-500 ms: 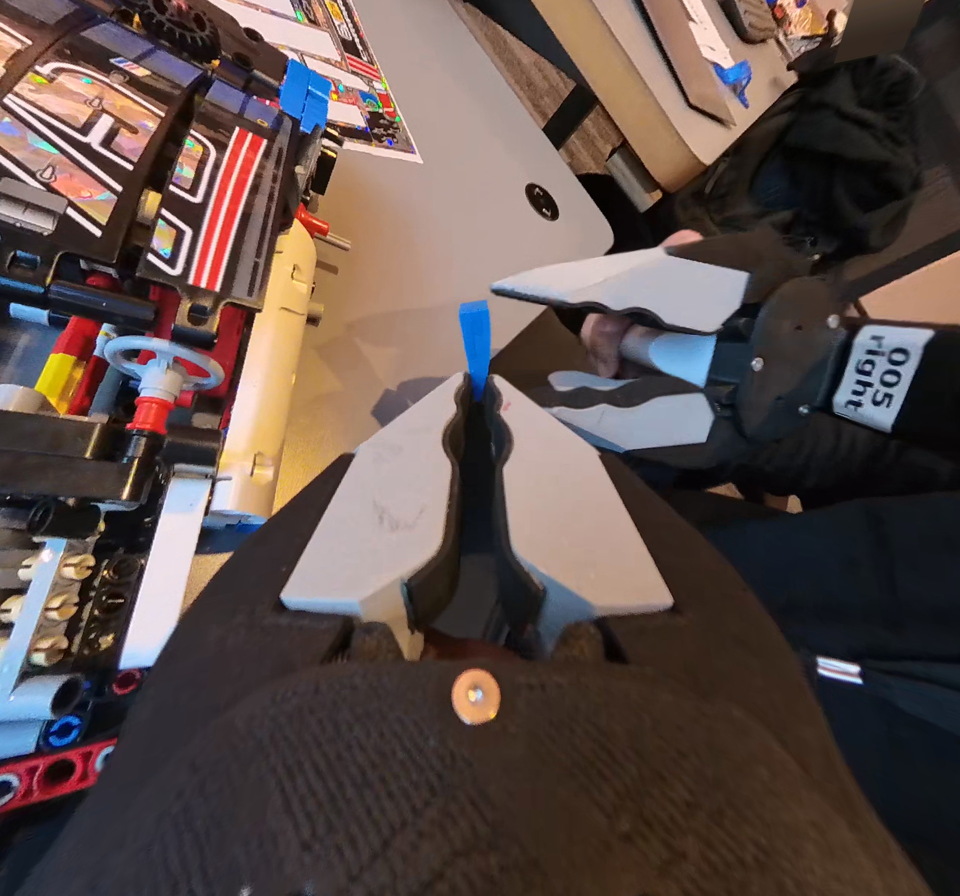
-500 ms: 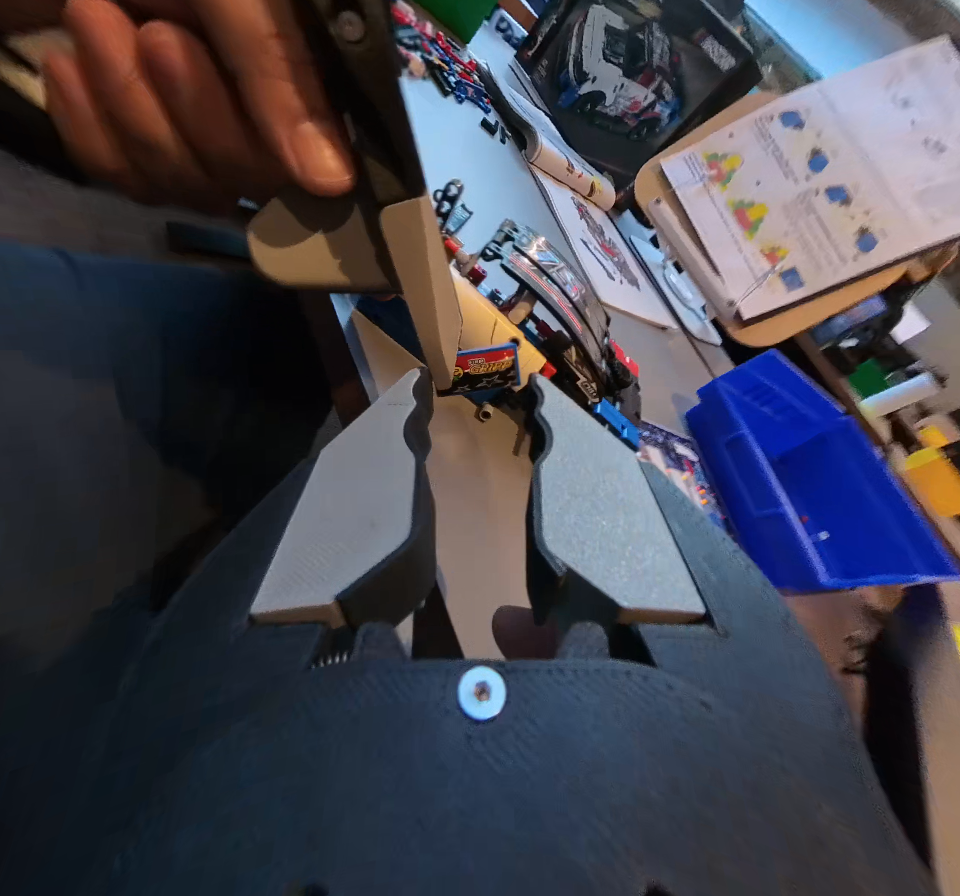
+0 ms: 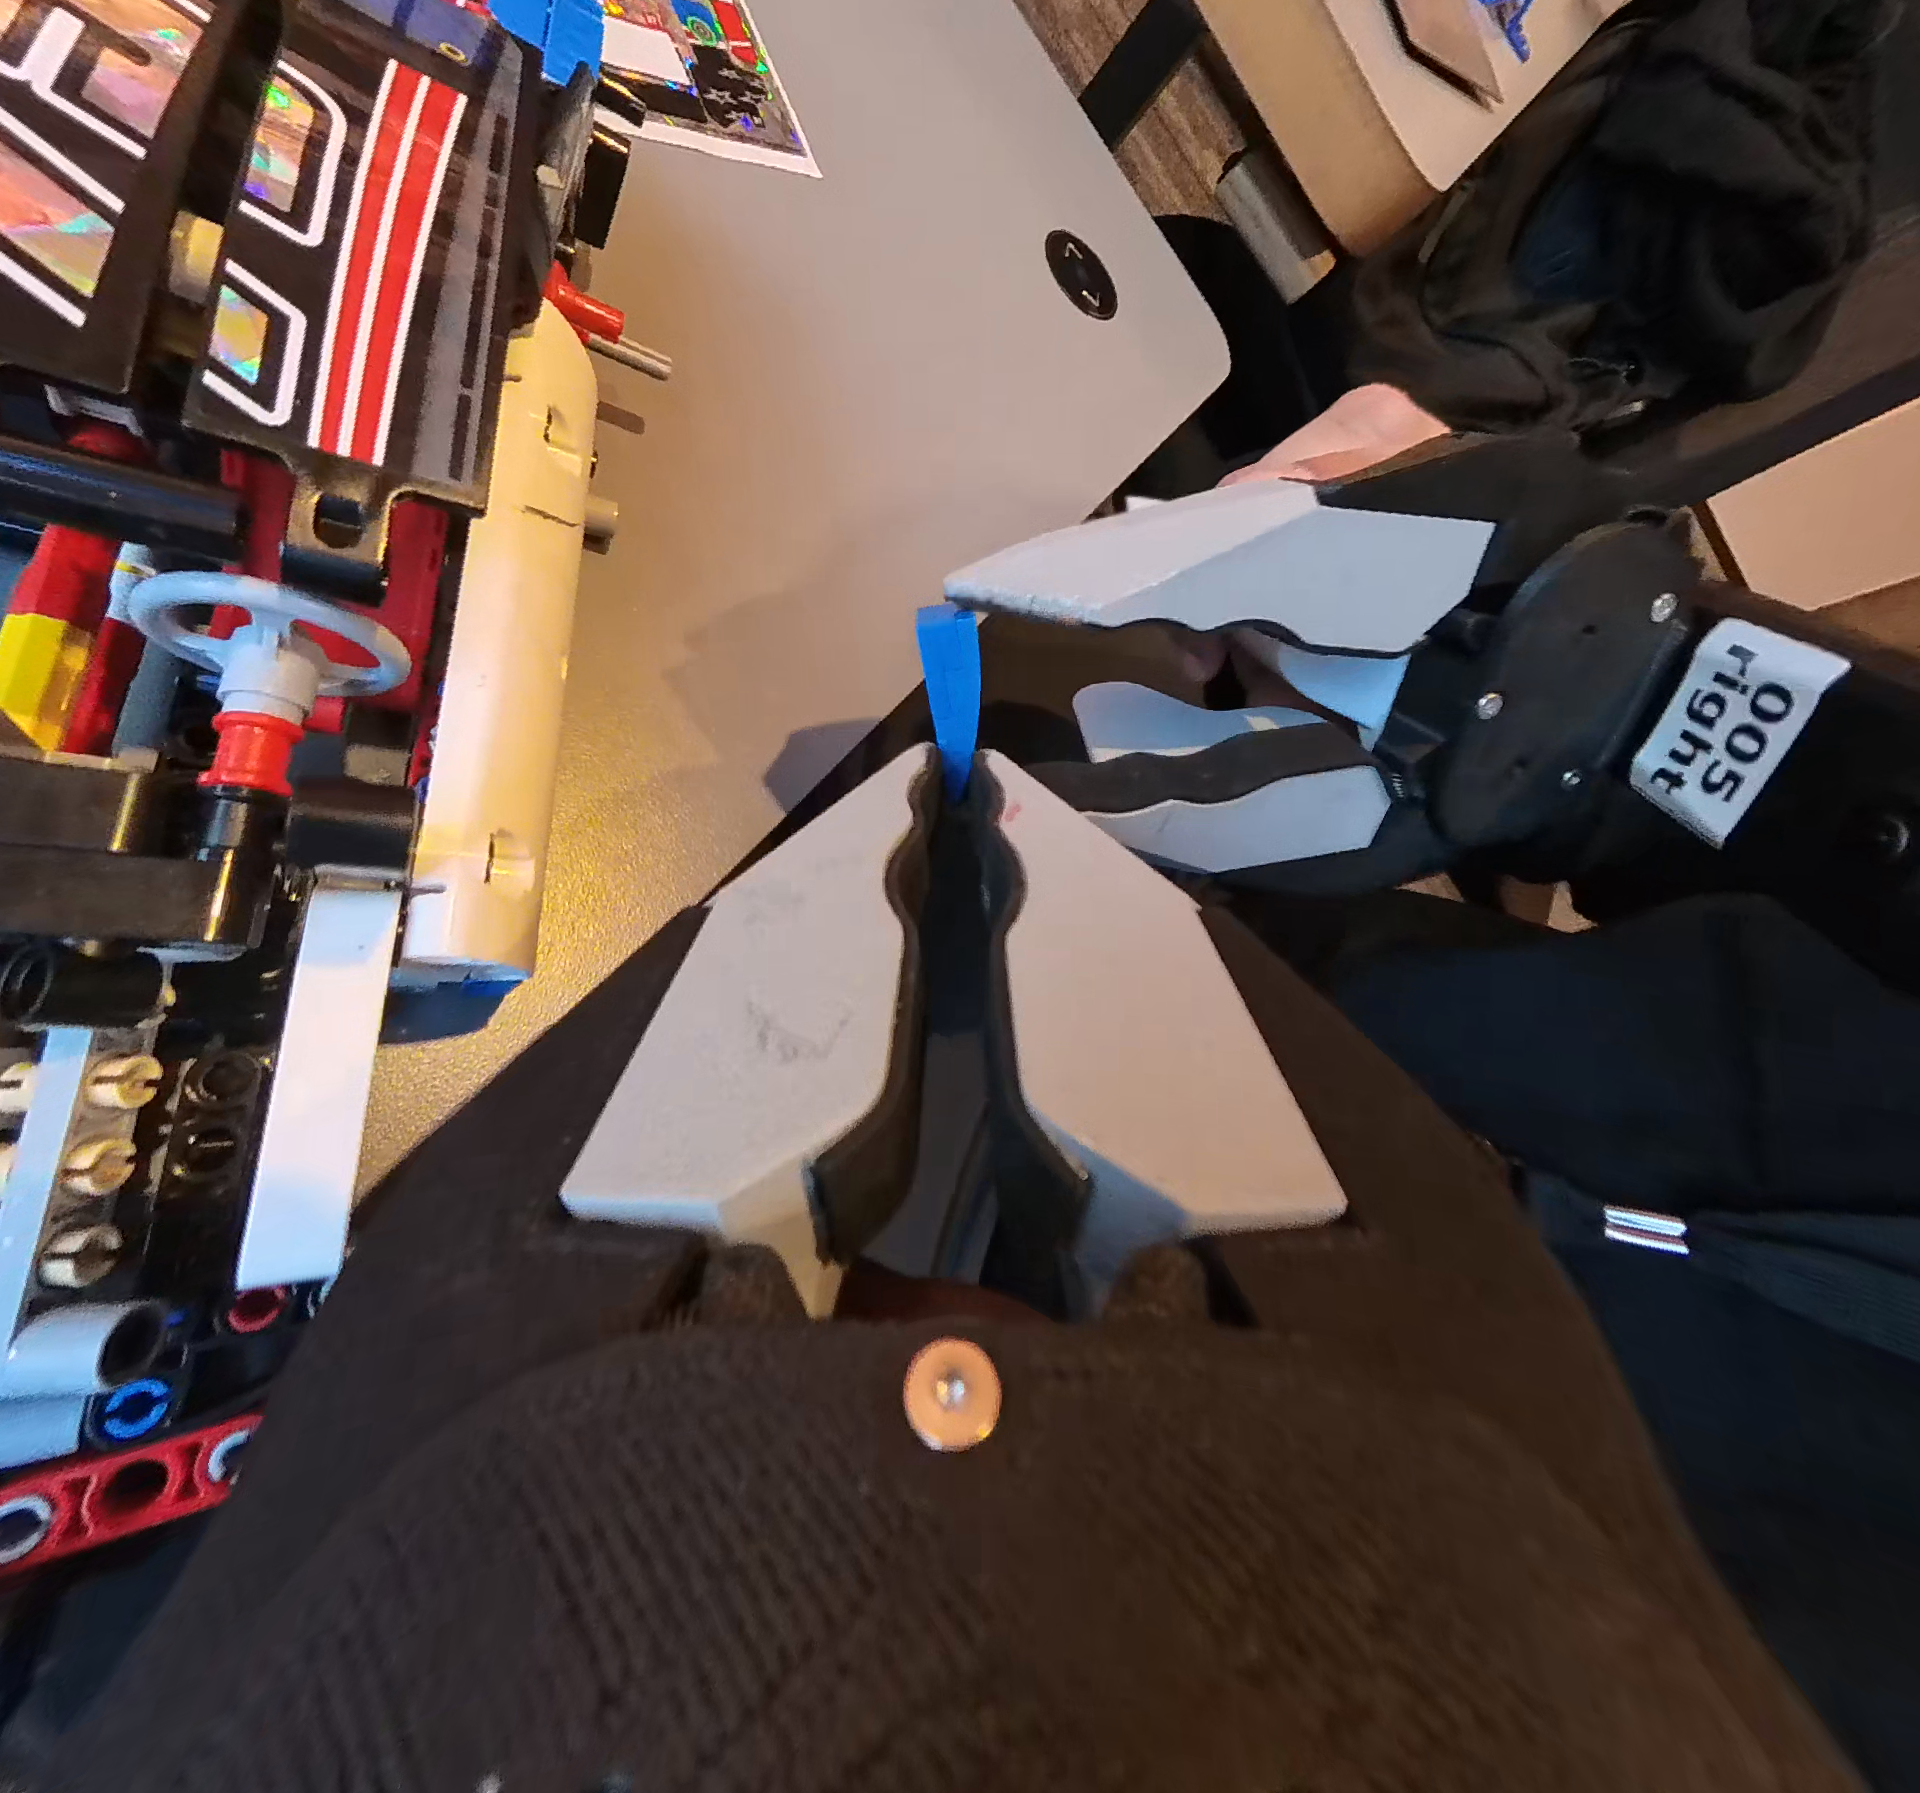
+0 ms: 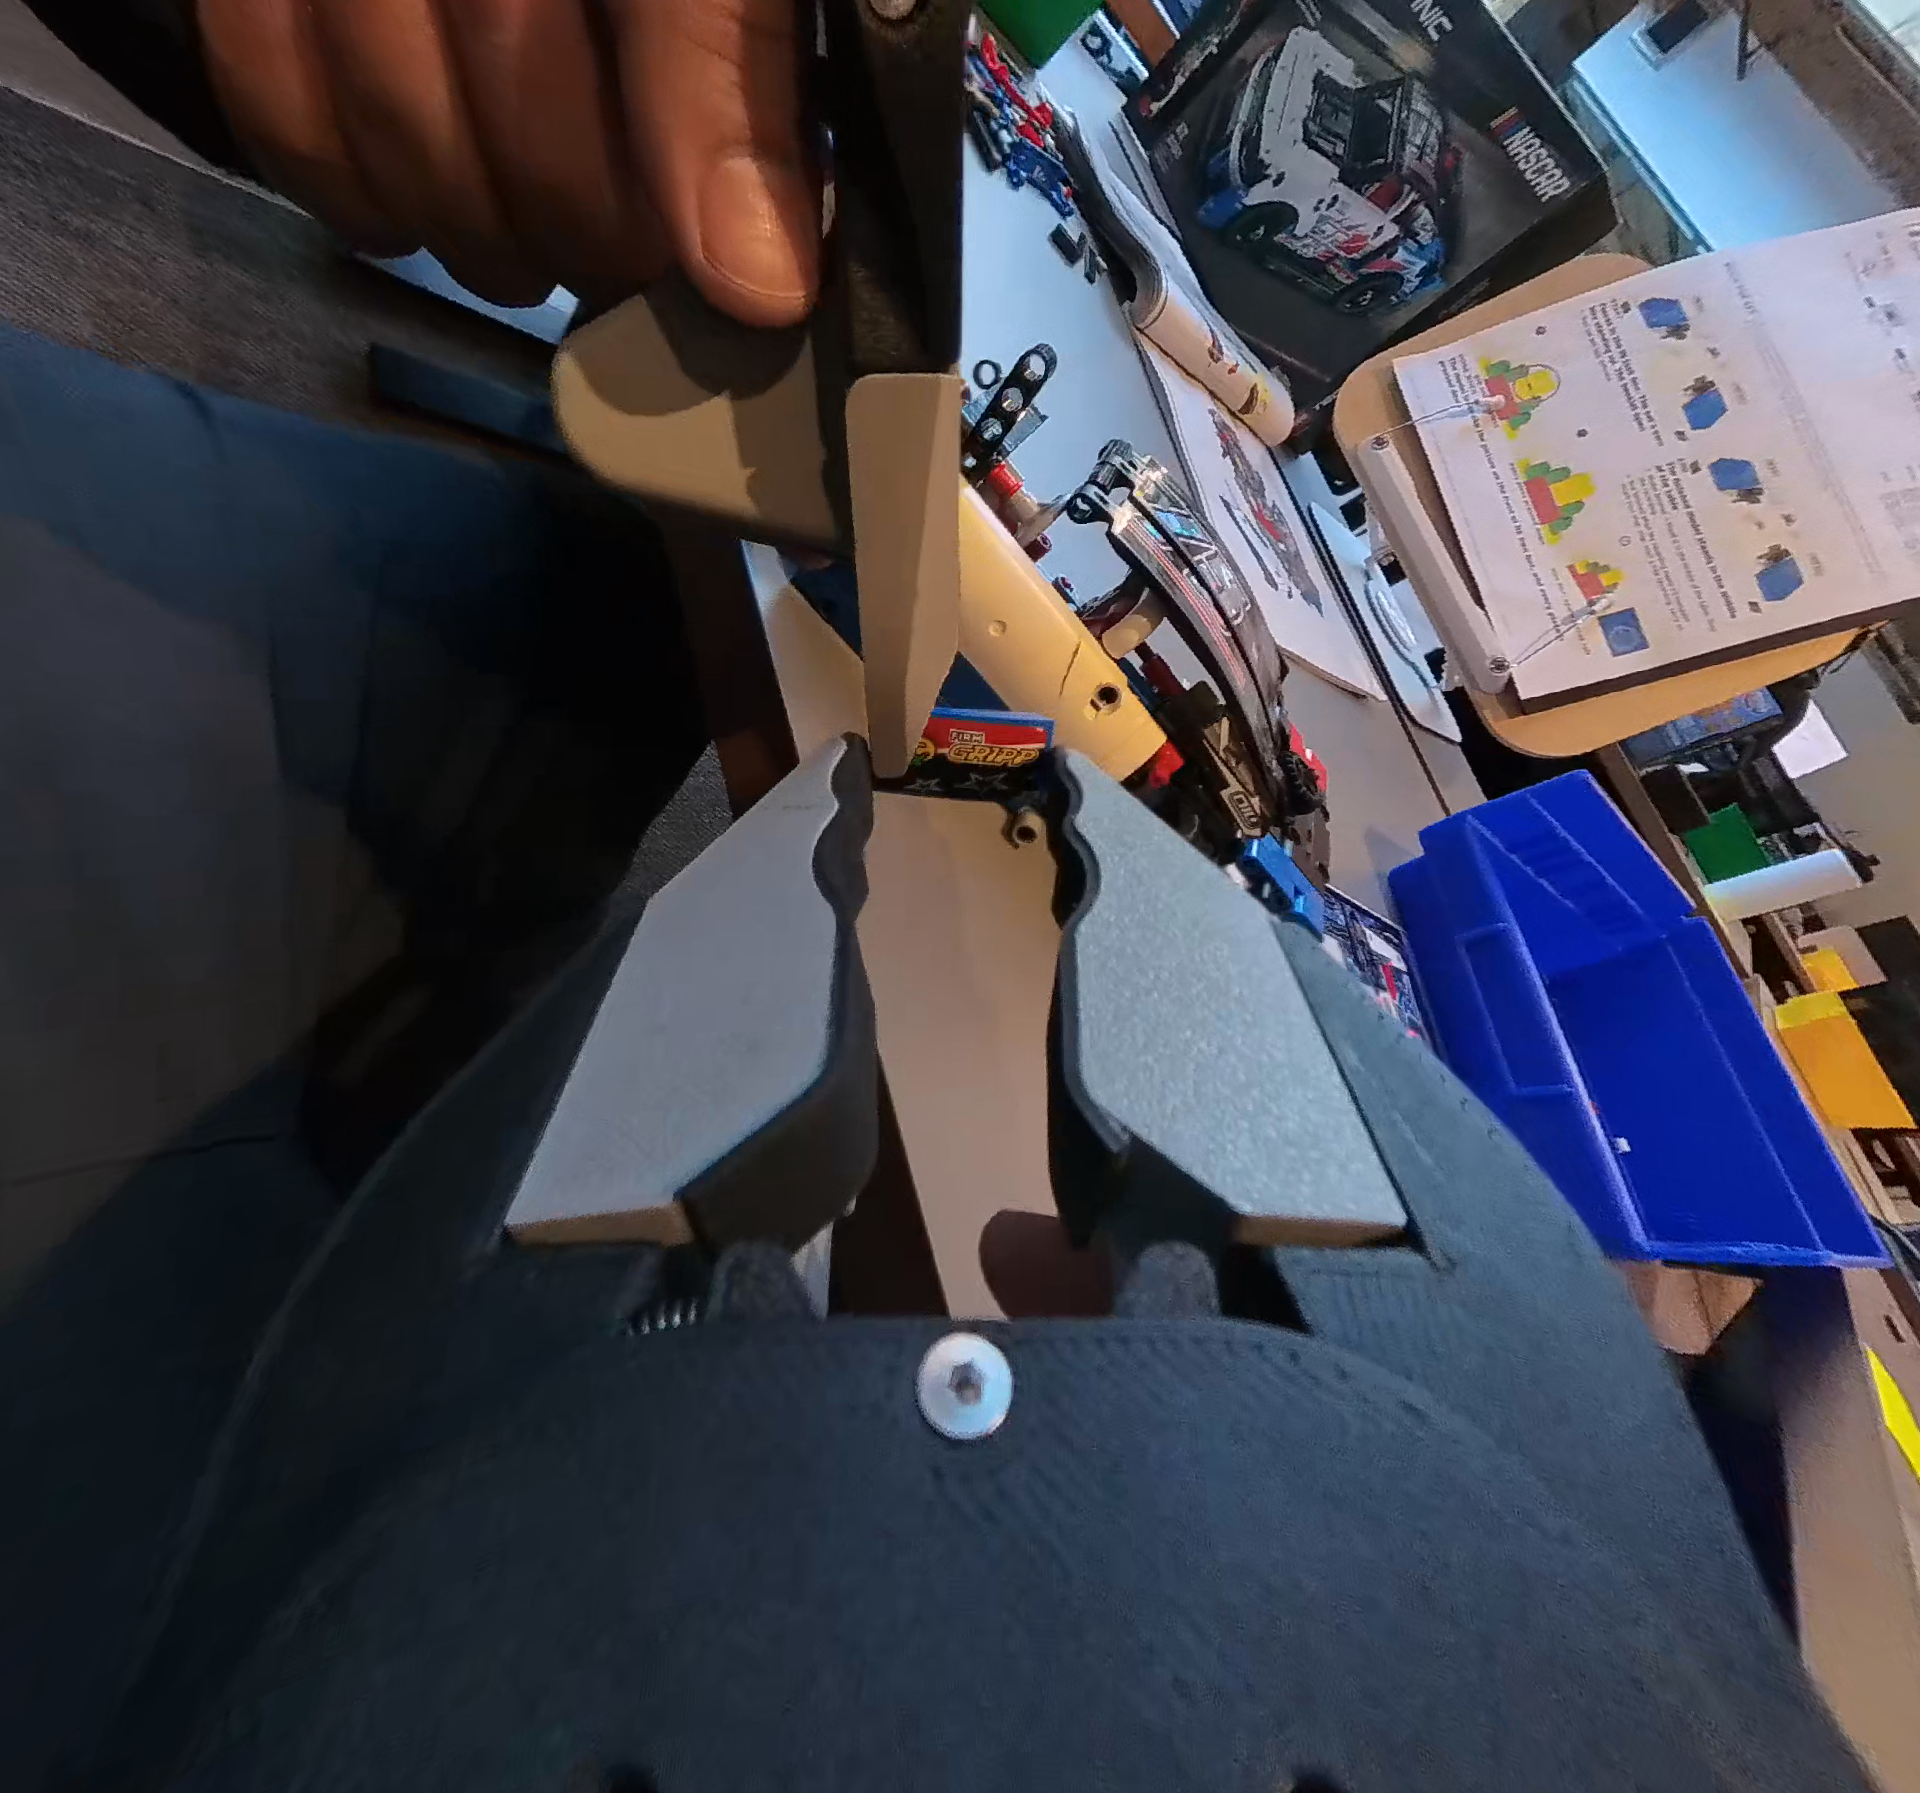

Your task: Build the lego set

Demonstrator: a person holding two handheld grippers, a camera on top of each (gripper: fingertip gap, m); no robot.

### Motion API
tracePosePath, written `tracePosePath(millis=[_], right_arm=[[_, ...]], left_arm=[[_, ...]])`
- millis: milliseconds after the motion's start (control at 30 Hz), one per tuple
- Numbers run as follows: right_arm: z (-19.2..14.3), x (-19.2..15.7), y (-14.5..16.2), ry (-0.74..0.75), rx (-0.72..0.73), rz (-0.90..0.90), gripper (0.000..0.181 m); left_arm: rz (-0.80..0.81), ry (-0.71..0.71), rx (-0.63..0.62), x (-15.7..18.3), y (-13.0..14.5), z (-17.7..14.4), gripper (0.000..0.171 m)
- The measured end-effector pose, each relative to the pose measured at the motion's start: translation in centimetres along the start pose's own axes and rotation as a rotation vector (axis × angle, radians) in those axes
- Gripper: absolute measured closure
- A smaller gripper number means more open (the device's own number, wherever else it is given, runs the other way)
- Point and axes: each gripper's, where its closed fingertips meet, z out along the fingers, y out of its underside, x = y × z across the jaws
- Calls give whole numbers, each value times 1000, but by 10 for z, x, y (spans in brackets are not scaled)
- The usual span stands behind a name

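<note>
My left gripper [image 3: 951, 775] is pinched on a thin blue stickered tile [image 3: 951, 683], edge-on to its camera; the long axis runs straight out past the tips. My right gripper [image 4: 961, 787] has its jaws spread wide with nothing in them. Its upper fingertip [image 3: 961, 590] touches or nearly touches the tile's free end. In the right wrist view the tile's printed face [image 4: 982, 754] sits between my open fingers at their tips, so the right one is placed for the handover, I'd say. The partly built race car [image 3: 312, 517] is off to the left on the white table [image 3: 883, 309], well apart.
</note>
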Motion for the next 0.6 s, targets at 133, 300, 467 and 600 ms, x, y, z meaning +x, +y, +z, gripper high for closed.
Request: tracePosePath(millis=[133,300,467,600], right_arm=[[-1,1,-1,-13,27,46,150],[-1,5,-1,3,36,65,150],[-2,8,-1,6,51,92,150],[-3,8,-3,-10,66,116,150]], left_arm=[[45,-7,-3,1,-2,0,169],[112,-40,1,1,-9,-1,151],[109,-33,22,2,-15,-1,167],[63,23,21,6,-20,0,162]])
